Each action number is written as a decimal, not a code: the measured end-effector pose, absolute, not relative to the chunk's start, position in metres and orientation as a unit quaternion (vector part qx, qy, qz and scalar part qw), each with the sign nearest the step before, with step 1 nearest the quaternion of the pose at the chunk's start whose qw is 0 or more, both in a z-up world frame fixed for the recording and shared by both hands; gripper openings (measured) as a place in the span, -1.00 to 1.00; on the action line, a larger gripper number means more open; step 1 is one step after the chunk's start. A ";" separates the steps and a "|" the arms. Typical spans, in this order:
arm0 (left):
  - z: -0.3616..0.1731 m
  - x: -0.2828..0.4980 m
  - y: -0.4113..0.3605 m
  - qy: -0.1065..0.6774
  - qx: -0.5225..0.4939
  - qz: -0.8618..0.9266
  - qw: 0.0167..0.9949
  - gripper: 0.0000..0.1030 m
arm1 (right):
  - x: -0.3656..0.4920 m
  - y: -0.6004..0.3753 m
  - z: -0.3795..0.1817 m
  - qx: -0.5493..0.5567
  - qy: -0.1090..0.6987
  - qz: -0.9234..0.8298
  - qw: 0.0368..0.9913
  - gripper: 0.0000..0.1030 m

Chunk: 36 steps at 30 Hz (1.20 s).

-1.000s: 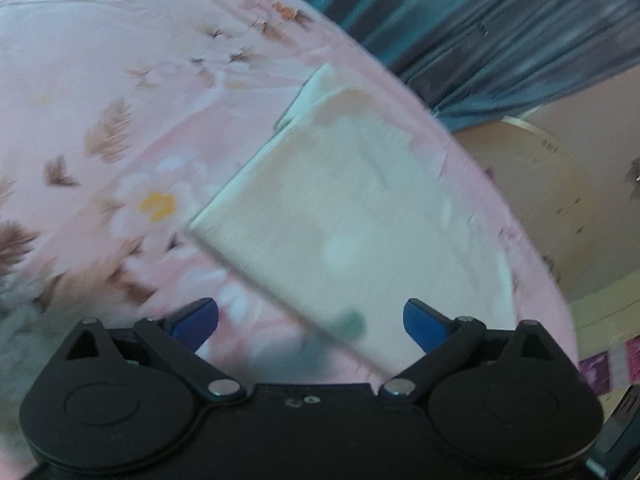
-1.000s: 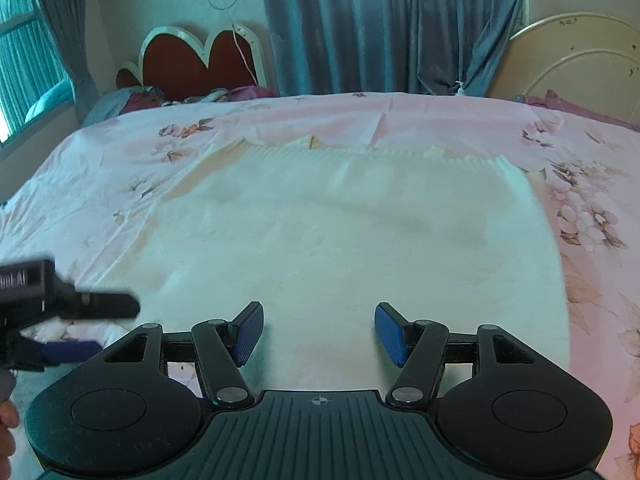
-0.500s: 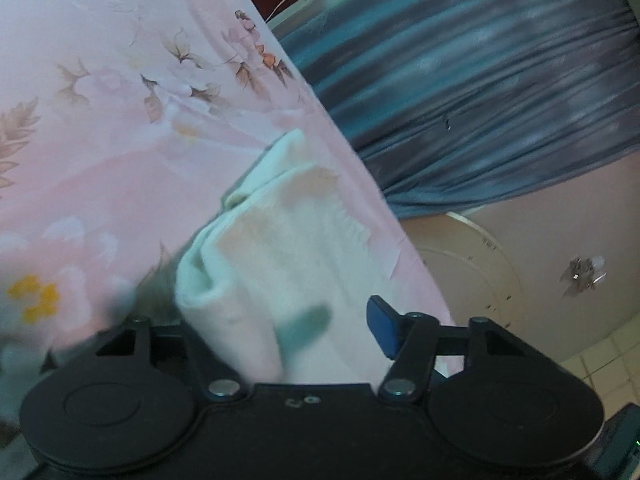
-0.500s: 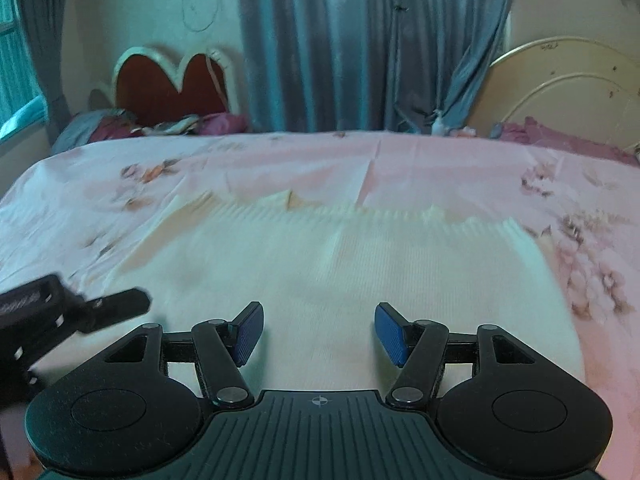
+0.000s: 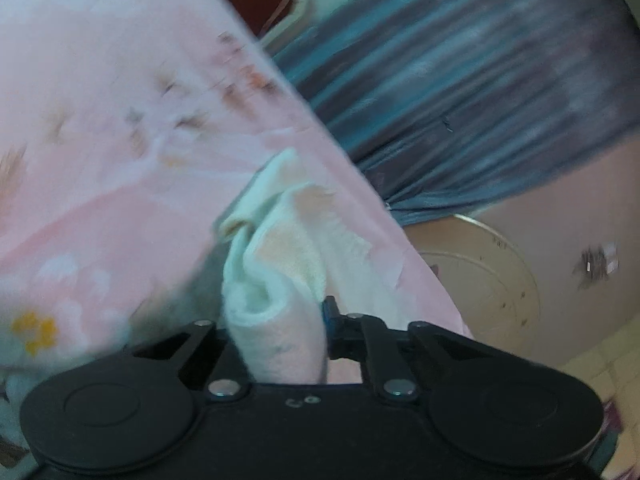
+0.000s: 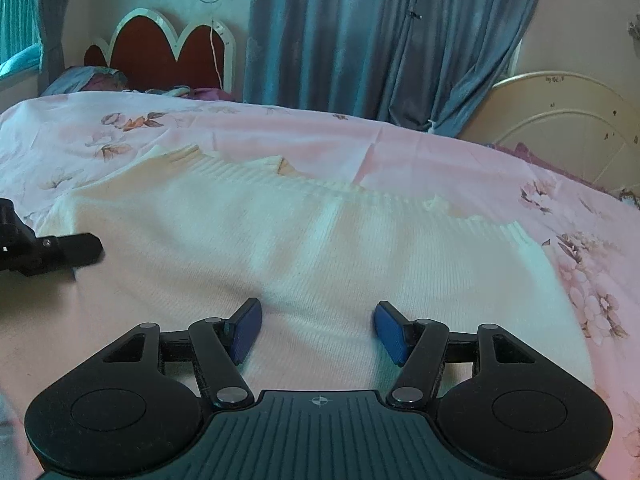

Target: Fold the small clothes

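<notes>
While the left gripper (image 5: 276, 320) pinches a bunched corner of the cream sweater (image 5: 288, 264) between its fingers, the cloth rises in a crumpled fold from the pink flowered bedsheet (image 5: 120, 128). Only one blue pad shows at the cloth's 3 o'clock side; the other is hidden behind the fabric. That view is blurred, with the grey-blue curtain (image 5: 460, 92) at 1 o'clock.

From the right wrist, the right gripper (image 6: 316, 330) hovers with its fingers (image 6: 390, 332) spread wide, gripping nothing, above the near edge of the sweater (image 6: 320, 240). The sweater lies spread flat across the bedsheet (image 6: 420, 156), its ribbed hem running along the far side from 10 o'clock to 2 o'clock. At 9 o'clock the black tip of the left gripper (image 6: 68, 248) reaches onto the sweater's edge. Beyond the bed stand a red headboard (image 6: 160, 56) at 11 o'clock, the curtain (image 6: 380, 40) at 12 o'clock, and a round cream panel (image 6: 560, 132) at 2 o'clock.
</notes>
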<state>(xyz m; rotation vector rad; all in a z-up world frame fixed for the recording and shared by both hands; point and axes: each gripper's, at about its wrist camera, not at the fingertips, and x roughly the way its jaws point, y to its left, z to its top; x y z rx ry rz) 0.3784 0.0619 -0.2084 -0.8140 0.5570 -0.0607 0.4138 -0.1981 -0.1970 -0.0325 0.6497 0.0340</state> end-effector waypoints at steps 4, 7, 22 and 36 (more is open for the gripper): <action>-0.177 0.382 0.035 0.257 -0.302 -0.065 0.916 -0.83 | 0.408 -0.216 -0.184 0.043 0.308 0.032 0.950 0.19; -0.155 0.383 0.006 0.248 -0.243 -0.107 0.932 -0.83 | 0.393 -0.244 -0.168 0.097 0.285 0.020 0.954 0.19; -0.192 0.375 -0.169 0.347 -0.016 -0.269 0.898 -0.46 | 0.309 -0.386 -0.149 0.257 0.260 -0.040 0.930 0.20; -0.156 0.320 -0.111 0.338 -0.031 -0.288 0.896 0.38 | 0.336 -0.379 -0.178 0.332 0.322 0.035 0.886 0.19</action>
